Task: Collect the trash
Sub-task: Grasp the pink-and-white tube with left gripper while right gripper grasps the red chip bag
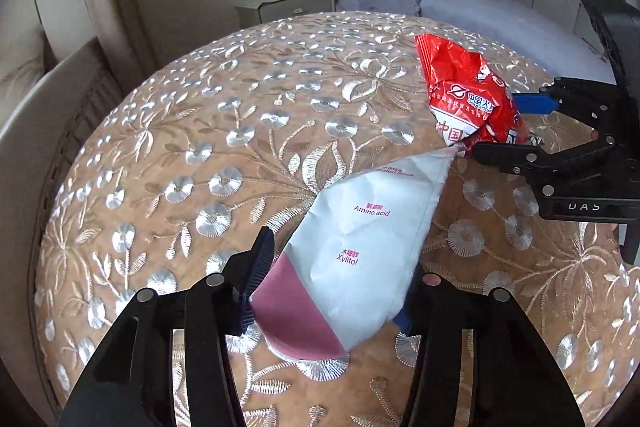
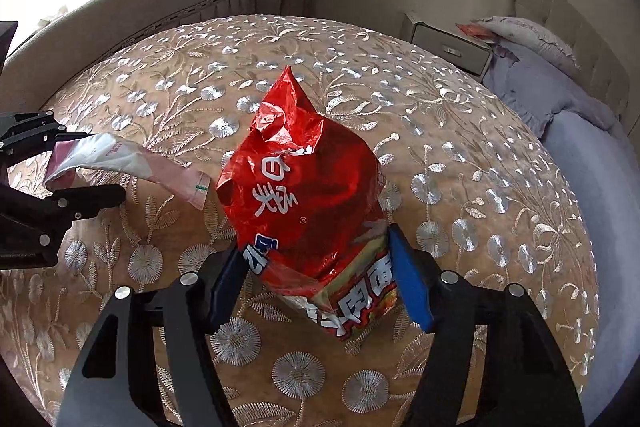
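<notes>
My left gripper (image 1: 334, 291) is shut on a white and pink flat pouch (image 1: 360, 251) printed "Amino acid" and "Xylitol", held above the table. My right gripper (image 2: 320, 279) is shut on a crumpled red snack bag (image 2: 304, 195), also held above the table. In the left wrist view the red bag (image 1: 468, 95) and the right gripper (image 1: 516, 127) are at the right, the bag's edge close to the pouch's far corner. In the right wrist view the pouch (image 2: 128, 159) and the left gripper (image 2: 80, 163) are at the left.
Both grippers are over a round table with a tan, silver-flowered embroidered cloth (image 1: 224, 131). Beyond it stand a bed with lilac bedding (image 1: 460, 3), a nightstand (image 1: 284, 7) and a curved sofa back (image 2: 132, 11) by the window.
</notes>
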The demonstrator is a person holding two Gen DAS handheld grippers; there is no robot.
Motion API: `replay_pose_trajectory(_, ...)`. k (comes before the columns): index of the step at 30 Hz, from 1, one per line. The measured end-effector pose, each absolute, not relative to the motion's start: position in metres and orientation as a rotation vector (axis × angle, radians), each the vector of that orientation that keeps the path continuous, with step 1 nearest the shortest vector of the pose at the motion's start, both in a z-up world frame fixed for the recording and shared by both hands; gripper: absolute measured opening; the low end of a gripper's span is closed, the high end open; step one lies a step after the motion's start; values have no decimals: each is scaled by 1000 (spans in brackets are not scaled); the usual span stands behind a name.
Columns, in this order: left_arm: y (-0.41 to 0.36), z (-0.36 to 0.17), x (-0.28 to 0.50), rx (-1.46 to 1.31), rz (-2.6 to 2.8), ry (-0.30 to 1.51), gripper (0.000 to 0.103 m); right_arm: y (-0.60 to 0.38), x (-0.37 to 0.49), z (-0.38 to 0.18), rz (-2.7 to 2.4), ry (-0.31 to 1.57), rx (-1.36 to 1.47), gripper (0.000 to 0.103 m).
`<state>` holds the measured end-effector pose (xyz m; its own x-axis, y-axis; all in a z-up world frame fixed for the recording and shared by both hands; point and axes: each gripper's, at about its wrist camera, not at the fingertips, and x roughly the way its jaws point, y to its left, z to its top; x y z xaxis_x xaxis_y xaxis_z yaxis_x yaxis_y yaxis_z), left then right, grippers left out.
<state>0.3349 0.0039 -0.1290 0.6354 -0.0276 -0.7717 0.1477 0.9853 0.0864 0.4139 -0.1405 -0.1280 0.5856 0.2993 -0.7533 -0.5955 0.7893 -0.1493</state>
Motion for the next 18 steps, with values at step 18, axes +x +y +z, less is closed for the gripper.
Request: replay_pose_trajectory(18,-59,-100,203,138,-224,737,46,-239,241,-86,537,665,-359,63)
